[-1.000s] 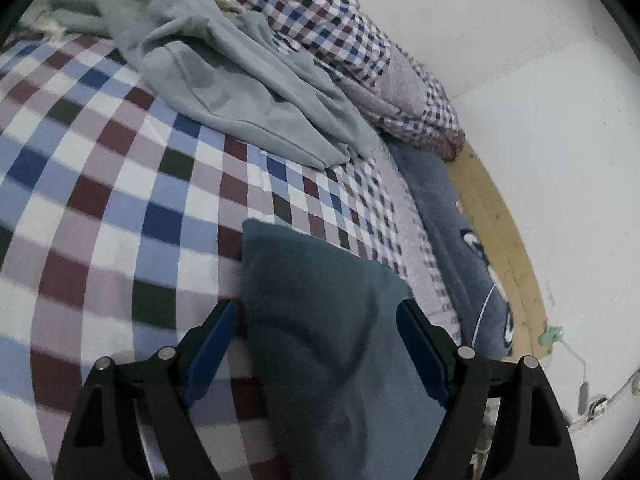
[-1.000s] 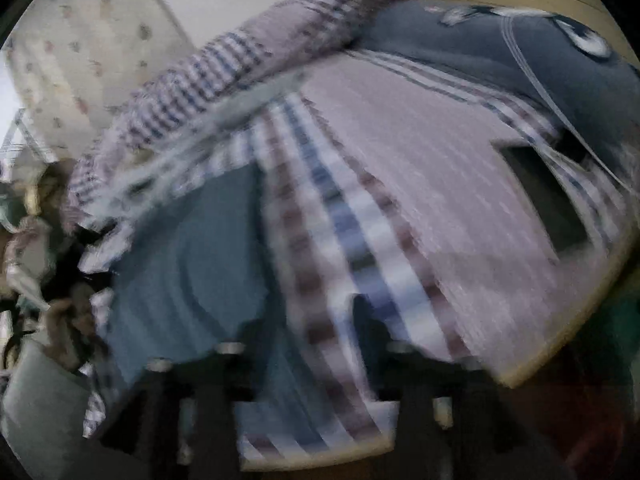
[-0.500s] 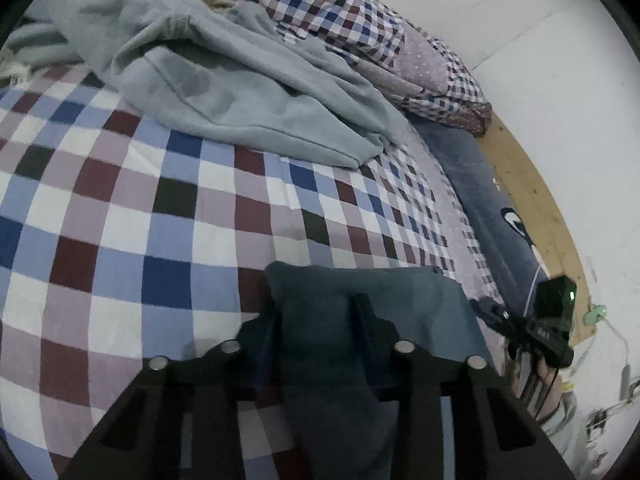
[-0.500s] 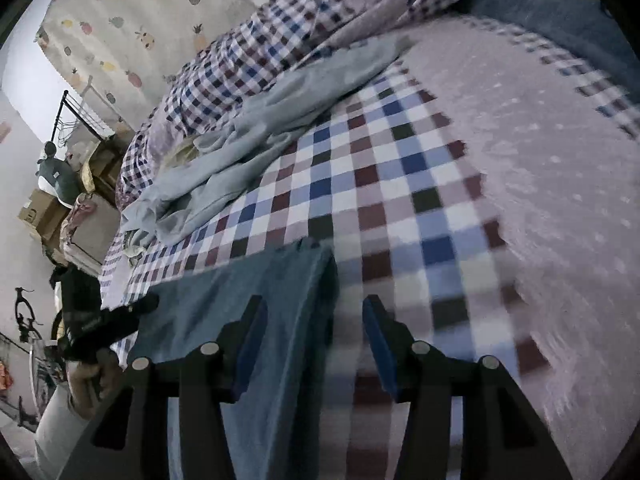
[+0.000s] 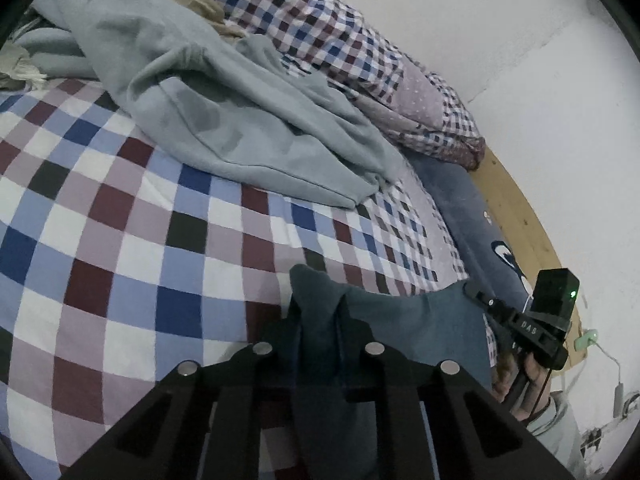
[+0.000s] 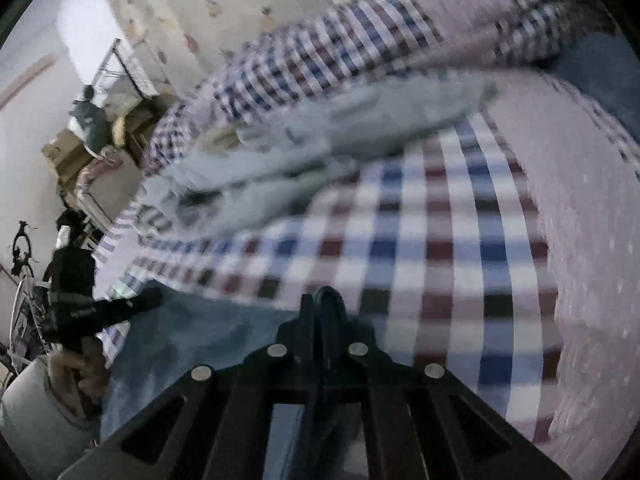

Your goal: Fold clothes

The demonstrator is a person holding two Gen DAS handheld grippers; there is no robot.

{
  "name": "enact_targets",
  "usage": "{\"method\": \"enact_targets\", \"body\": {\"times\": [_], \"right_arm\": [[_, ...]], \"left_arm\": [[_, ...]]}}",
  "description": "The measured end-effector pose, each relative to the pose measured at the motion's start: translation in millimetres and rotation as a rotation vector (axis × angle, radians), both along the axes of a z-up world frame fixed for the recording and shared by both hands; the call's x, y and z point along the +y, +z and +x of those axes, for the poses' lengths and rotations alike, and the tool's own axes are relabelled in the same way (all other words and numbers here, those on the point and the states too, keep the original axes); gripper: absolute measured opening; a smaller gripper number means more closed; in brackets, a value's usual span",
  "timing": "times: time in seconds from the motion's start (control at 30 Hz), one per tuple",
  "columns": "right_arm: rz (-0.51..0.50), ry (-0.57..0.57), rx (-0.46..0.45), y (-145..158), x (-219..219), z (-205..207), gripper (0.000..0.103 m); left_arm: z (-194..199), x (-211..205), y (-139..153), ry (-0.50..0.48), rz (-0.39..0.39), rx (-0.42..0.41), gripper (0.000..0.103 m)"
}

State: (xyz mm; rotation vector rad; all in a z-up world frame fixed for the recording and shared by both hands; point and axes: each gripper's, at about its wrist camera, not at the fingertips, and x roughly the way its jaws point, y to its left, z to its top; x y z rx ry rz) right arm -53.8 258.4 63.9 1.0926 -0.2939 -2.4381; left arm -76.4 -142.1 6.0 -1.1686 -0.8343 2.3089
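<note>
Two corners of the teal garment (image 5: 404, 320) pinched: left hand-held gripper (image 5: 320, 312) closing, right hand-held gripper (image 6: 326, 312) apparently clamped.

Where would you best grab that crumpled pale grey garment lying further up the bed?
Probably the pale grey garment is best pinched at its straight hemmed edge, coming from the near, open side. That edge lies flat on the checked bedspread, while the rest is bunched against the checked quilt.

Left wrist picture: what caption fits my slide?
Left gripper closing on dark teal cloth over the checked bedspread.

Black tool (image 5: 319, 312), silver screws, grey sleeve (image 5: 556, 424)
</note>
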Motion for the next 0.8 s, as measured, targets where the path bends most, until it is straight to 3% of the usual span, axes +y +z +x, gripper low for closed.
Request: {"method": "enact_targets", "body": {"times": [0.1,0.27,0.33,0.4,0.43,0.5,0.63,0.73,0.8], "right_arm": [[0.037,-0.015,0.007,0.8,-3.4,-11.2,0.0],[0.115,-0.052,-0.108,-32.7,-4.4,-29.0,0.0],[0.12,-0.083,-0.121,-31.2,-2.9,-25.7,0.003],[0.141,-0.117,-0.103,-20.6,-3.8,-17.0,0.008],[0.173,-0.14,-0.081,-11.0,-6.9,-8.8,0.025],[0.227,-0.163,-0.024,8.8,-14.2,10.3,0.047],[0.252,-0.125,0.057,43.9,-39.2,62.6,0.047],[0.213,-0.002,0.047,48.7,-79.2,113.9,0.047],[0.216,0.092,0.046,44.2,-110.1,144.6,0.046]], "left_arm": [[-3.8,-4.0,-7.7,0.009,0.011,-0.026,0.014],[-4.6,-0.5,-4.7,-0.004,-0.008,-0.03,0.025],[-3.7,-4.1,-3.5,0.001,-0.005,-0.034,0.048],[-1.0,-10.1,-1.4,0.014,0.002,-0.036,0.053],[0.1,-13.1,-0.3,0.016,0.011,-0.038,0.054],[2.2,-17.9,2.3,0.009,0.025,-0.042,0.054],[4.8,-14.7,2.8,-0.034,0.021,-0.057,0.054],[5.9,-11.0,-0.5,-0.047,0.024,-0.07,0.053],[6.6,-8.5,-2.7,-0.055,0.027,-0.079,0.03]]}}
